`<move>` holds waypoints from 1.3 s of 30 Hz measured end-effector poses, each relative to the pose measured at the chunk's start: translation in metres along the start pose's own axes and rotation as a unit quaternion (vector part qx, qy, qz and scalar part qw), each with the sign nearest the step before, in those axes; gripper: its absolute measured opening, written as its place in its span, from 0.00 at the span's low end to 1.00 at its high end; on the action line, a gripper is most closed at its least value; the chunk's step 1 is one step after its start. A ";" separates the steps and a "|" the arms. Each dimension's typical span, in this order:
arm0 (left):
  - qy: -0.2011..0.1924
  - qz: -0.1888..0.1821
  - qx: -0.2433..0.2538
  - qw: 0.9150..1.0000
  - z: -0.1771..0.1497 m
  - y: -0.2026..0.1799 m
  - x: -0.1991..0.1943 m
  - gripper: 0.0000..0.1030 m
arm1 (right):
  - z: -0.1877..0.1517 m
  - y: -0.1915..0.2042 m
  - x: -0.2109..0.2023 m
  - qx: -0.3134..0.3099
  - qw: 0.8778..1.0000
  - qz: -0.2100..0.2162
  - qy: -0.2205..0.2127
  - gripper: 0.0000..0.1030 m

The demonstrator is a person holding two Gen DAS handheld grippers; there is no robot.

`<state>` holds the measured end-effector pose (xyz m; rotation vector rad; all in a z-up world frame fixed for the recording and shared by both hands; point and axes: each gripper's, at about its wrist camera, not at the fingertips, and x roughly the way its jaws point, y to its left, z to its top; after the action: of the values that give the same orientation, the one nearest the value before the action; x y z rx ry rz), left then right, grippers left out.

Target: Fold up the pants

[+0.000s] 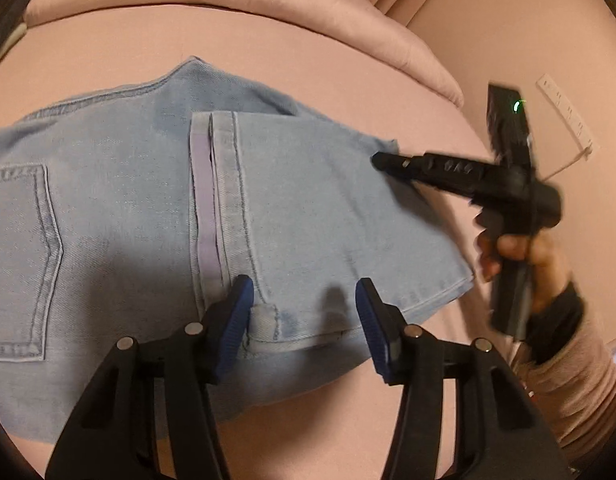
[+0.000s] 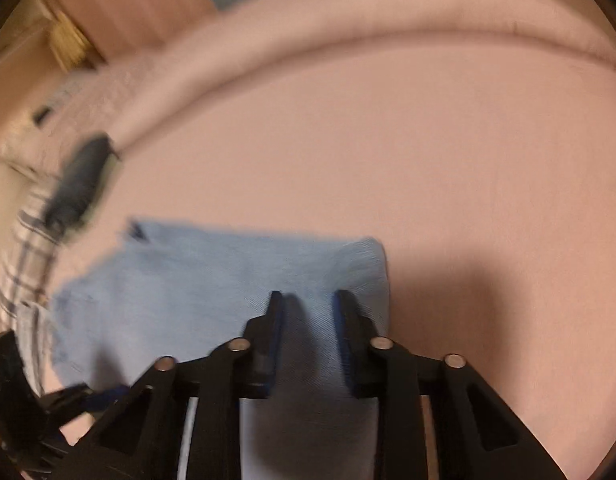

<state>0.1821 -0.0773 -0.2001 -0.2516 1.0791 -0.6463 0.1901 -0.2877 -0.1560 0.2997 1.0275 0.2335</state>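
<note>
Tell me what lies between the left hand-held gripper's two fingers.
In the left wrist view, folded denim pants: a belt loop and hem edge sit between the open left hand-held gripper's fingers, with no pad pressing them.

Warm, dim indoor light gives both views a pinkish cast. The left wrist view is mostly sharp, though the right tongs (image 1: pixel 378 159) smear with motion. The right wrist view is blurred throughout, worst at its left edge. Soft shadows fall on the pants (image 1: pixel 120 216) and bed (image 2: pixel 448 168). Fisheye bending darkens the corners.
</note>
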 end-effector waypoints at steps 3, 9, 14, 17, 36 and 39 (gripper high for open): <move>0.006 -0.010 -0.022 1.000 0.010 0.009 0.002 0.45 | -0.003 0.000 -0.011 -0.007 1.000 -0.002 -0.014 0.18; 0.002 -0.002 -0.018 1.000 0.014 0.007 0.002 0.44 | -0.048 0.030 -0.056 -0.074 0.996 -0.014 -0.048 0.18; -0.001 0.003 -0.020 1.000 -0.001 0.000 -0.017 0.44 | -0.096 0.040 -0.063 -0.104 0.993 -0.037 -0.035 0.18; -0.006 0.011 -0.025 1.000 -0.004 0.001 -0.024 0.46 | -0.112 0.039 -0.055 -0.124 0.989 -0.060 -0.044 0.18; -0.149 -0.003 -0.314 0.938 -0.107 0.141 -0.161 0.68 | -0.105 0.104 -0.056 -0.138 0.990 0.010 -0.036 0.31; -0.184 -0.027 -0.357 0.915 -0.102 0.159 -0.158 0.68 | -0.104 0.113 -0.055 -0.140 0.989 0.021 -0.036 0.31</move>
<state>0.1016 0.1548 -0.2096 -1.0005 0.9039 -0.2086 0.0670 -0.1862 -0.1219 0.0747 0.9046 0.3982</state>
